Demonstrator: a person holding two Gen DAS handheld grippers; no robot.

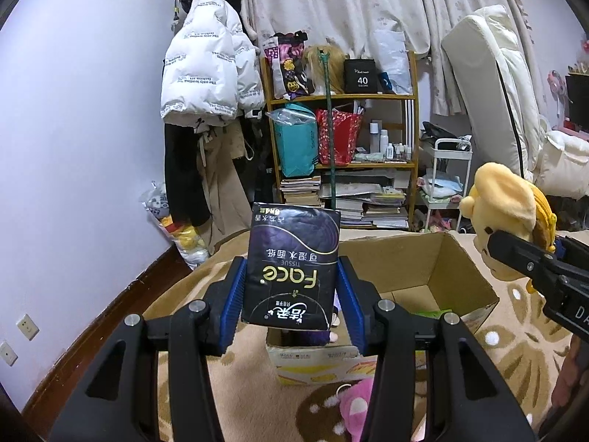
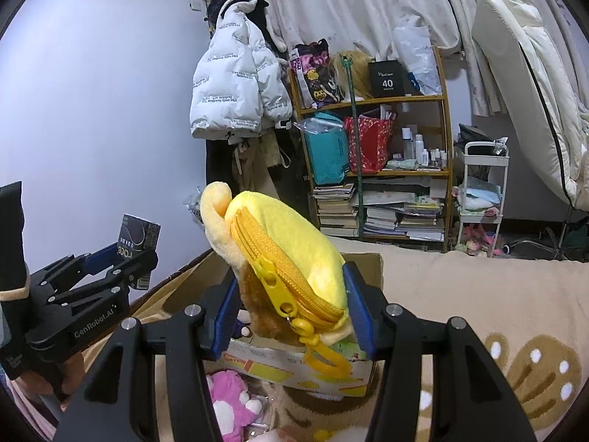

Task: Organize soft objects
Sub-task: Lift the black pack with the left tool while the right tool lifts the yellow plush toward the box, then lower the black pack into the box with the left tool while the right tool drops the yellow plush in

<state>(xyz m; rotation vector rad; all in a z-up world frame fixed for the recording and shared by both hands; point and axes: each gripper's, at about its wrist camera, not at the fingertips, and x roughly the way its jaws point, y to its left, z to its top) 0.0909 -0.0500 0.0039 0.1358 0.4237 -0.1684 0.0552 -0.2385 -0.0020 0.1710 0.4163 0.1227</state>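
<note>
My left gripper (image 1: 292,296) is shut on a dark "Face" tissue pack (image 1: 292,269) and holds it above the near edge of an open cardboard box (image 1: 460,269). In the right wrist view the left gripper (image 2: 123,258) and the tissue pack (image 2: 140,237) show at the left. My right gripper (image 2: 291,309) is shut on a yellow plush zip pouch (image 2: 287,254) above the cardboard box (image 2: 364,261). In the left wrist view the pouch (image 1: 508,202) shows at the right, held by the right gripper (image 1: 515,254). A pink plush toy (image 1: 355,410) lies on the blanket before the box; it also shows in the right wrist view (image 2: 232,401).
The box rests on a beige patterned blanket (image 2: 478,294). Behind it stand a cluttered wooden shelf (image 1: 412,162), a coat rack with a white puffer jacket (image 1: 206,73), a white cart (image 1: 447,169) and a leaning mattress (image 1: 493,84). A bag of plush toys (image 1: 184,235) sits by the wall.
</note>
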